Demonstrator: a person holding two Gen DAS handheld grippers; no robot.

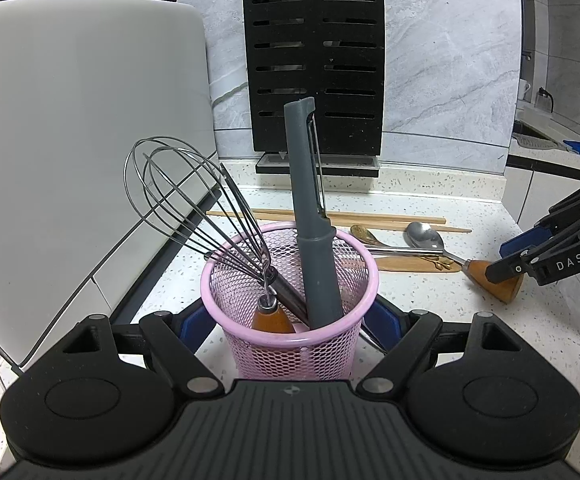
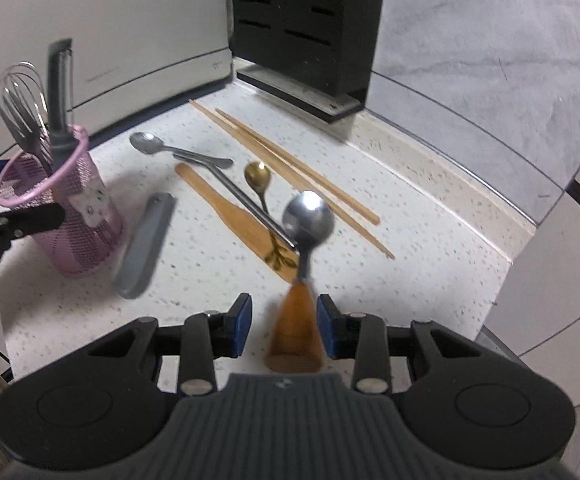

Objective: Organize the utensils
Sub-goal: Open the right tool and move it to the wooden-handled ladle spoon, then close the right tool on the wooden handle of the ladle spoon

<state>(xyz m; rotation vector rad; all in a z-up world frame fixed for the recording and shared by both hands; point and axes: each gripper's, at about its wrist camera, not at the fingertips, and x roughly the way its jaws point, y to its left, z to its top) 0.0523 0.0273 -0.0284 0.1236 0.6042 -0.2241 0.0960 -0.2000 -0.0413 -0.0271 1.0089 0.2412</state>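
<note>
The left tongs [image 1: 290, 322] clasp the pink mesh utensil holder [image 1: 290, 344] on the speckled desk [image 2: 194, 280]; inside stand a wire whisk [image 1: 194, 216] and a grey peeler [image 1: 309, 216]. The right tongs [image 2: 284, 320], marked "DAS" on one arm in the left view, stand partly open around the wooden handle of a steel ladle-spoon [image 2: 307, 216], one pad just beside it, contact unclear. Chopsticks [image 2: 290, 168] lie near a black knife block [image 1: 313, 68].

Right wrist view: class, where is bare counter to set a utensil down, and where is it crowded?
Bare: the speckled counter right of the chopsticks toward the backsplash, and the strip between the grey case and the right gripper. Crowded: the middle, where the spoons, wooden spatula and chopsticks lie close, and around the pink basket.
</note>
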